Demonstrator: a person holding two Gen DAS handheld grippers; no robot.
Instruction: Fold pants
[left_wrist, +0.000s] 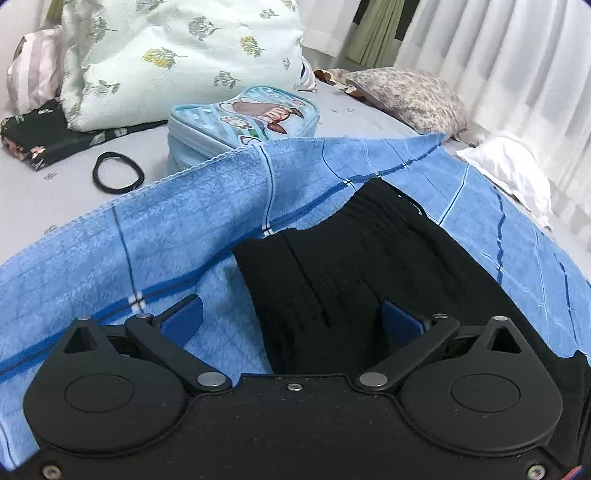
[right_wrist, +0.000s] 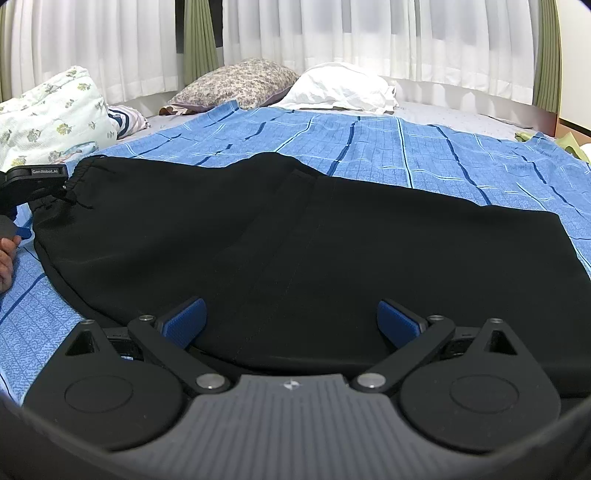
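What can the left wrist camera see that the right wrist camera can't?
Only the left wrist view shows the light blue cartoon zip case, the black hair tie loop and the open left gripper.

Only the right wrist view shows the open right gripper, and the person's hand at the edge.

Both show the black pants, the blue checked blanket and the white curtains.

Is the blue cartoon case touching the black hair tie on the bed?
Apart. The left wrist view shows bare grey sheet between the blue cartoon case and the black hair tie.
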